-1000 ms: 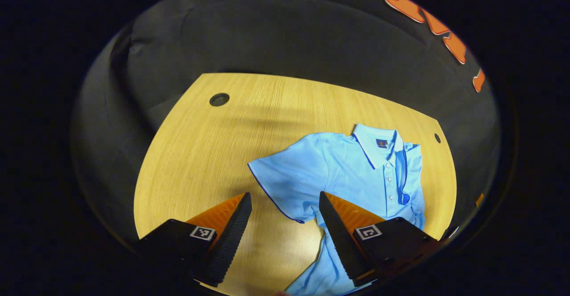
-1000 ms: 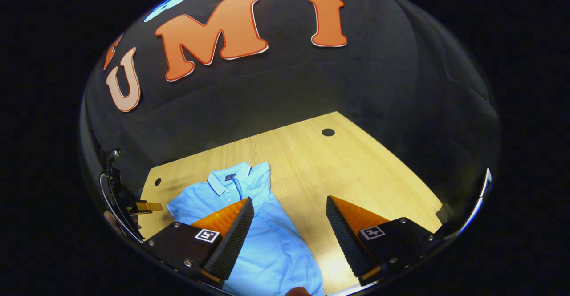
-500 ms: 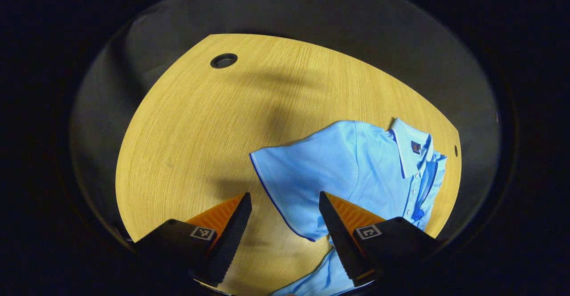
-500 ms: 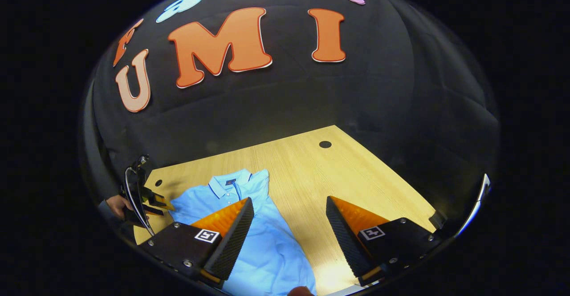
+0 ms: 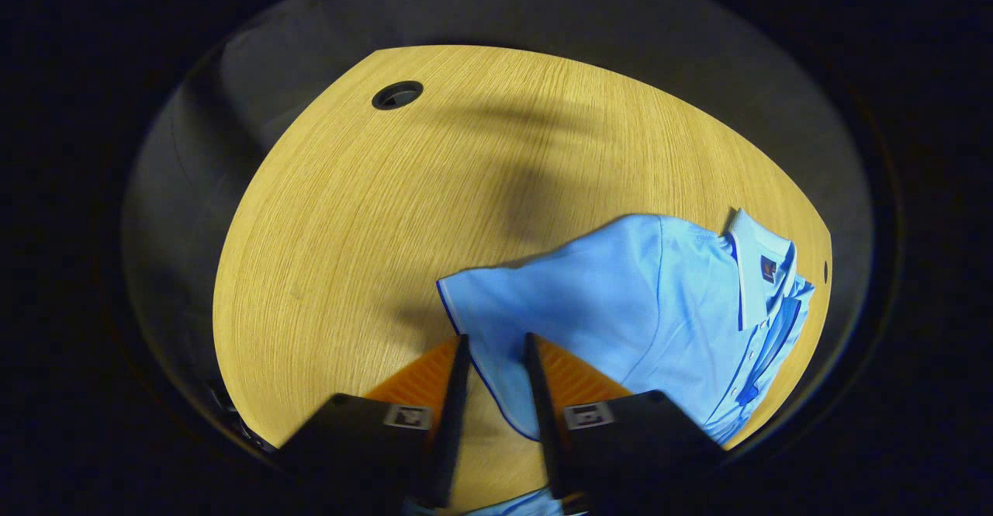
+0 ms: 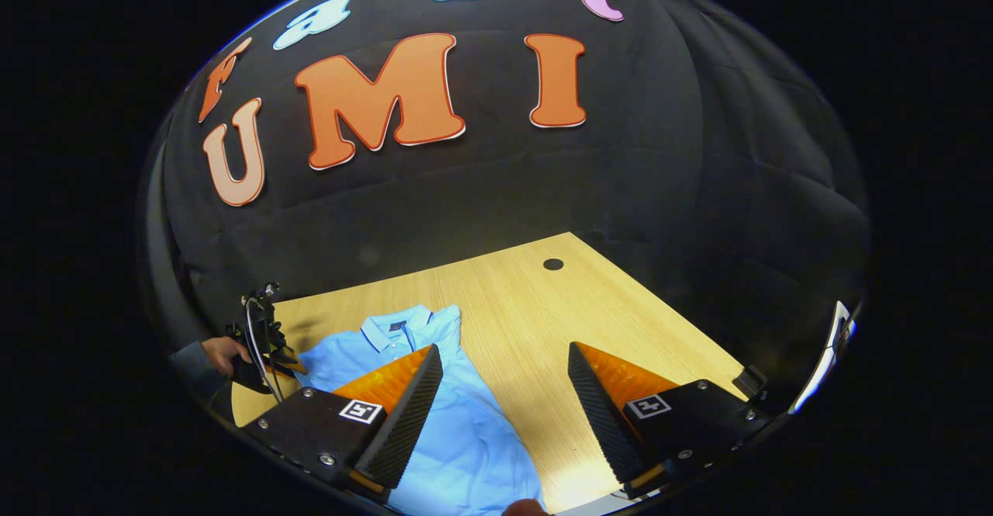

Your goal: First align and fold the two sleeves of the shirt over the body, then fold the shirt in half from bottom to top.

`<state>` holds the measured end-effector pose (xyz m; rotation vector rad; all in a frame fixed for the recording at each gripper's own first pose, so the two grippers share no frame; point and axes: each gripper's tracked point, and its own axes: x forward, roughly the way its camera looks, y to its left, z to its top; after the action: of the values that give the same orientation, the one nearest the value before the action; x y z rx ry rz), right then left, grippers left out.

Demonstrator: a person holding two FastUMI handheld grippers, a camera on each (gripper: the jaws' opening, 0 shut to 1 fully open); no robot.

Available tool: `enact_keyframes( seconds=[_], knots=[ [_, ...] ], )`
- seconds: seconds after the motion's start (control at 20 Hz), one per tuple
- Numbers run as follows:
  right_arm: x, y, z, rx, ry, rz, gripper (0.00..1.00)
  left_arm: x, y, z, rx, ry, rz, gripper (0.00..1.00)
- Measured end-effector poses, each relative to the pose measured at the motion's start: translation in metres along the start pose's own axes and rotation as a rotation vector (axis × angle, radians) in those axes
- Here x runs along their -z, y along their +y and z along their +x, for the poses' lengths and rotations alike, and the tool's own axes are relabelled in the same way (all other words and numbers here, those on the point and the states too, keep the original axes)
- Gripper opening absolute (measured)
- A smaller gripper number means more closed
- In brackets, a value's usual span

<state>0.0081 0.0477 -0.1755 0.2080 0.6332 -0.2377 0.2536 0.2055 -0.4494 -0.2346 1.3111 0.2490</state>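
I hold one gripper in each hand. In the left gripper view my left gripper [image 5: 493,392] is low over the table [image 5: 349,213], and its two fingers stand close together with only a narrow gap. The hem of the shirt sleeve [image 5: 496,322] lies in this gap, but I cannot tell if both fingers press on the cloth. In the right gripper view my right gripper [image 6: 504,399] has its fingers spread wide, with nothing between them; it hangs above the lower part of the shirt [image 6: 458,431] and the bare wood beside it.

There is one shirt, light blue with a collar [image 5: 756,268] and a row of buttons. It lies flat on the table. The other sleeve looks already folded over the body, along the buttons.

The table has much open wood on the side of the unfolded sleeve, up to its curved edge. On the collar side the shirt reaches near the edge. I count two round holes in the table top: one [image 5: 397,95] far from the shirt, one [image 6: 553,264] in the opposite far corner.

In the right gripper view, a hand [image 6: 225,353] holds the other gripper beside the sleeve.
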Motion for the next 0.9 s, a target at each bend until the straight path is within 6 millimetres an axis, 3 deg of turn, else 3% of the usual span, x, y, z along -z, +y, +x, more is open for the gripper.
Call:
enact_keyframes(
  seconds=[0.1, 0.3, 0.45, 0.9],
  knots=[
    [0.002, -0.003, -0.003, 0.010, 0.000, 0.007, 0.99, -0.001, -0.004, -0.002, 0.010, -0.001, -0.001, 0.14],
    [0.004, -0.008, -0.011, 0.021, -0.002, 0.006, 0.99, -0.002, -0.027, -0.010, 0.131, -0.014, 0.024, 0.09],
    [0.003, -0.009, -0.013, 0.015, -0.005, 0.014, 0.99, -0.012, -0.050, -0.029, 0.199, -0.067, 0.068, 0.09],
    [-0.001, -0.027, -0.021, 0.034, -0.018, 0.009, 0.99, -0.007, -0.151, -0.078, 0.348, -0.120, 0.260, 0.09]
  ],
)
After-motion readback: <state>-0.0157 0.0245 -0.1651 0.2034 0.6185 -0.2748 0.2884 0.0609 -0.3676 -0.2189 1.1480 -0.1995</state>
